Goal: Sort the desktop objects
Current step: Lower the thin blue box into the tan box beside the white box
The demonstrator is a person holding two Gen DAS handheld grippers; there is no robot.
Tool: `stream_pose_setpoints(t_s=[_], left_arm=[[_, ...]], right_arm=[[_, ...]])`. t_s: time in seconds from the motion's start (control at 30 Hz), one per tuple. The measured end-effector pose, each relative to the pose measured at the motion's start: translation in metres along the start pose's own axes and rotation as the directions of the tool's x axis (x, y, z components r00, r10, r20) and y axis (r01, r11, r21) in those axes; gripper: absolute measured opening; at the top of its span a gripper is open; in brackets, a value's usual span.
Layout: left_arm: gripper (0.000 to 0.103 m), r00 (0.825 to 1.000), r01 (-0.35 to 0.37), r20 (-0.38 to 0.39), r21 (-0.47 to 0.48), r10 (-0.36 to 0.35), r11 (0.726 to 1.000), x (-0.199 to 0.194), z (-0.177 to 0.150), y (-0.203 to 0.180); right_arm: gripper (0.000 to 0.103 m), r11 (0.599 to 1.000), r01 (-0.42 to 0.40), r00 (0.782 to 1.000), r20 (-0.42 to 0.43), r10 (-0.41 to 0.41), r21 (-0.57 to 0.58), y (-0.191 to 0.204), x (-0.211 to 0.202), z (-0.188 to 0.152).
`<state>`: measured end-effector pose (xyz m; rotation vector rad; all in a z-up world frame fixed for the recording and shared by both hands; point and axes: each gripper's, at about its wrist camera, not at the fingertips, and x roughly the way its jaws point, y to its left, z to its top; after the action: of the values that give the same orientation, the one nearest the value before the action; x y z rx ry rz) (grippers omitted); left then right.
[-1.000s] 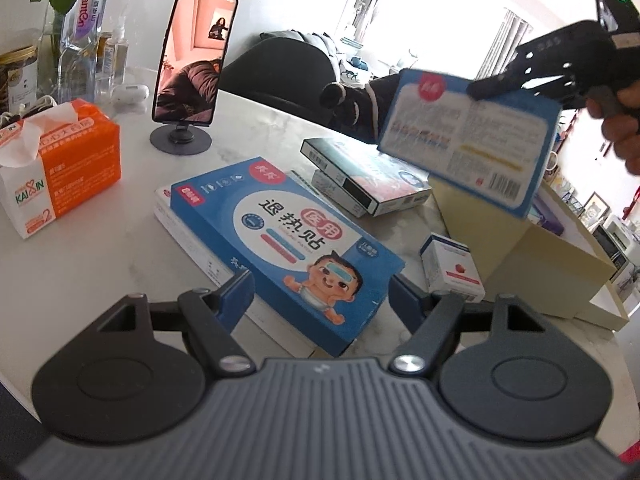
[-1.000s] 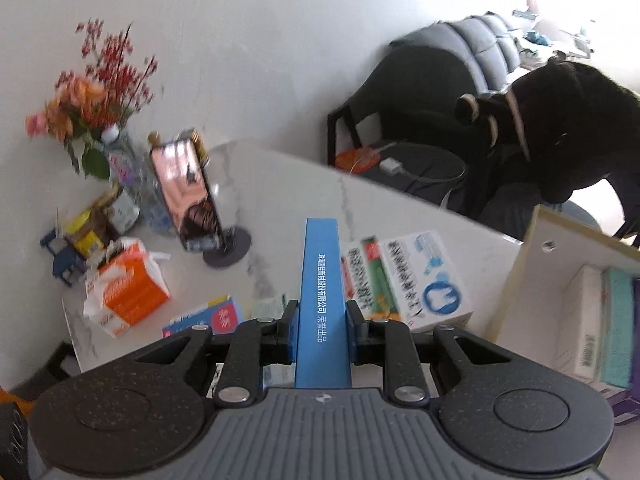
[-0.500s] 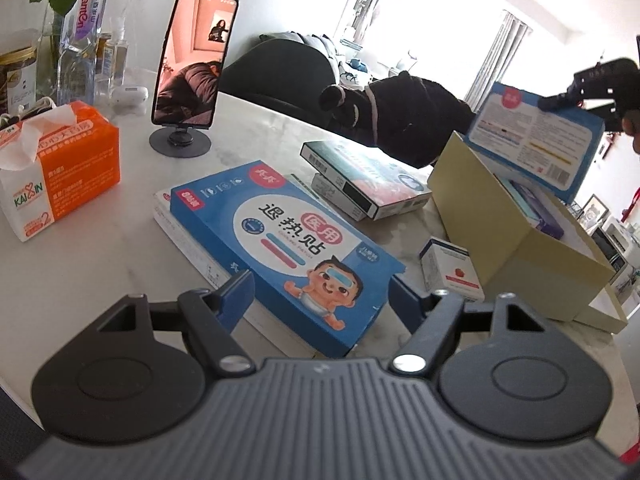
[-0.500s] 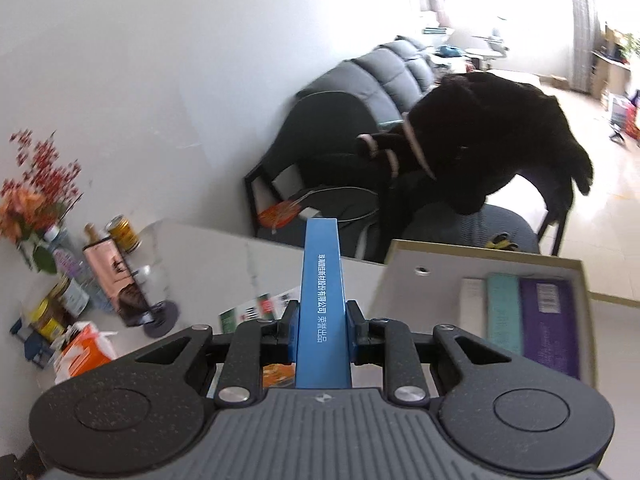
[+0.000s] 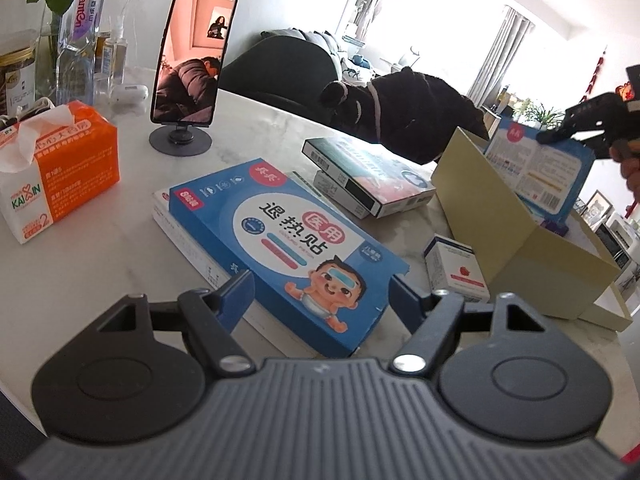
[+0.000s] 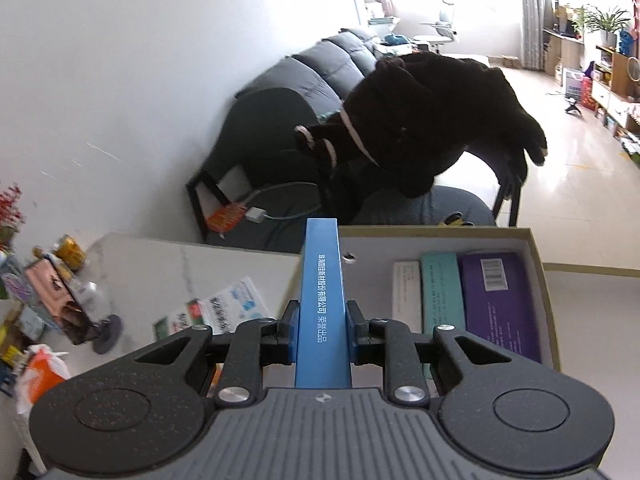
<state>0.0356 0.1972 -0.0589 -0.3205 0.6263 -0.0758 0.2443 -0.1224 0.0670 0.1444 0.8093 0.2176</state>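
My right gripper [image 6: 322, 326] is shut on a flat blue box [image 6: 322, 292], held on edge over the open beige carton [image 6: 538, 256]. In the left wrist view this blue box [image 5: 538, 168] hangs partly inside the carton [image 5: 520, 248], with the right gripper [image 5: 576, 128] above it. The carton holds white, teal and purple boxes [image 6: 496, 296] standing side by side. My left gripper [image 5: 320, 292] is open and empty, low over the table, its fingers either side of the near corner of a large blue fever-patch box [image 5: 284, 248].
A stack of two boxes [image 5: 368, 180] lies behind the blue one, and a small white box [image 5: 456, 268] sits by the carton. An orange tissue pack [image 5: 56, 168], a phone on a stand [image 5: 192, 60] and bottles [image 5: 80, 28] stand at left. A black dog [image 6: 420, 120] is beyond the table.
My right gripper has carried the flat blue box rightward and down, from above the table to over and partly into the carton. The left gripper has not moved.
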Motion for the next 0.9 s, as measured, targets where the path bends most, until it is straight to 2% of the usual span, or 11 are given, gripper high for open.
stream_pose_setpoints(t_s=[0.07, 0.43, 0.9], left_arm=[[0.074, 1.0, -0.003, -0.002, 0.002, 0.003, 1.0, 0.001, 0.0, -0.001], [0.074, 1.0, -0.026, -0.001, 0.036, 0.026, 0.999, 0.0, 0.004, -0.005], [0.074, 0.999, -0.033, -0.008, 0.051, 0.034, 0.998, 0.002, 0.003, -0.008]], right_arm=[[0.025, 1.0, 0.009, 1.0, -0.011, -0.009, 0.013, -0.012, 0.007, -0.006], [0.025, 0.997, 0.046, 0.999, -0.004, -0.046, 0.069, -0.01, 0.057, -0.022], [0.027, 0.992, -0.032, 0.997, -0.071, 0.041, 0.121, -0.015, 0.07, -0.026]])
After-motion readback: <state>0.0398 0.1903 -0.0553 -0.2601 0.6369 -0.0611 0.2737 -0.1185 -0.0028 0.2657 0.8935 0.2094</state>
